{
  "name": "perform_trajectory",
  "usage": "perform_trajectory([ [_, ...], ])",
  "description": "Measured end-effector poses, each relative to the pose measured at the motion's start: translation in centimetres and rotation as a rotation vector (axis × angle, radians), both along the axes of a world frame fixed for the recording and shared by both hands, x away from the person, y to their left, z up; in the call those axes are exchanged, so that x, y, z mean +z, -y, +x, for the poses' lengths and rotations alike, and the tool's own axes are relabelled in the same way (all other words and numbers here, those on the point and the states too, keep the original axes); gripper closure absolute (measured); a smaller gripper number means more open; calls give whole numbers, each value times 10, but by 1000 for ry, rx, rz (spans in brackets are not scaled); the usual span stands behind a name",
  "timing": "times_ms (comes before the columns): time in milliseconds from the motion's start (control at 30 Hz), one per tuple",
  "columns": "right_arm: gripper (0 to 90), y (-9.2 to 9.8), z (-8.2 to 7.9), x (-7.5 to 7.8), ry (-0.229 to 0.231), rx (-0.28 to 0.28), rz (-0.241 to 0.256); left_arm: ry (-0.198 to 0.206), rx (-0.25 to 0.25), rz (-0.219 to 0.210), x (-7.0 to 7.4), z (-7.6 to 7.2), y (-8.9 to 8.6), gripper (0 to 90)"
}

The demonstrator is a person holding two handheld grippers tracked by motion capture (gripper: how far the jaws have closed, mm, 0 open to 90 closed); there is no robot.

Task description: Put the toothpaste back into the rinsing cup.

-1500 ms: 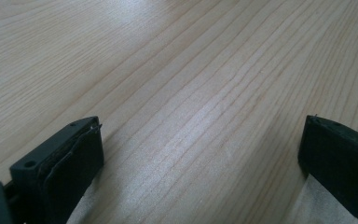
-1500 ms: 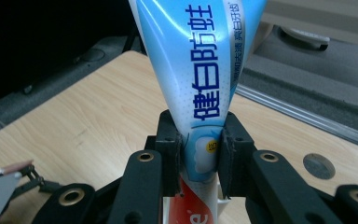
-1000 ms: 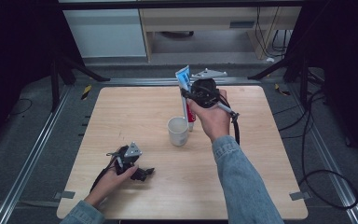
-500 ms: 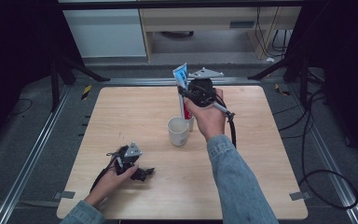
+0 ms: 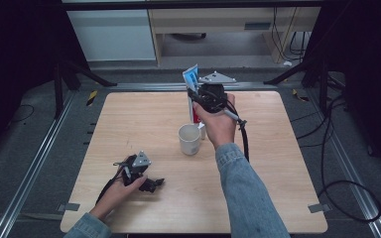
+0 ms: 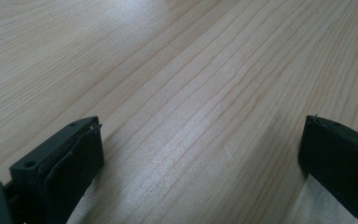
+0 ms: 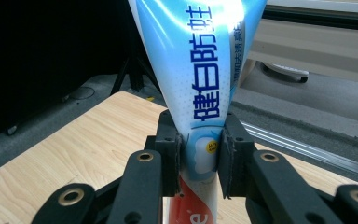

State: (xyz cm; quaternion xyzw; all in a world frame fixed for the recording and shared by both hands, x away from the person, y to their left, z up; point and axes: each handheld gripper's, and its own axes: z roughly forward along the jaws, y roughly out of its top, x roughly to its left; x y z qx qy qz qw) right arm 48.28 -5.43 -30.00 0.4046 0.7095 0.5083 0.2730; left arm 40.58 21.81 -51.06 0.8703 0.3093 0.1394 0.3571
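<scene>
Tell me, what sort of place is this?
Probably a lab or recording workshop, not a home: a bare wooden table on metal rails, cables trailing over a dark floor, and a person working handheld grippers, the right gripper clamping a toothpaste tube.

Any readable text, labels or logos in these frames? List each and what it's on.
"健白防蛀": large dark blue characters running along the toothpaste tube, which the right tongs clamp.
Smaller dark characters beside them on the tube: too small and curved away to read.
Yellow round badge on the tube between the jaws: print too small to read.
White letter "e" on the tube's red part at the bottom edge: the rest of the word is hidden.
White cup, table: no text.
</scene>
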Motion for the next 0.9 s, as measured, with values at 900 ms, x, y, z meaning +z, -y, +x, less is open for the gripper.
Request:
perform_trajectory([
  [900, 728, -10, -5, -26, 71, -37, 22, 1, 0, -1, 0, 0, 0, 0],
])
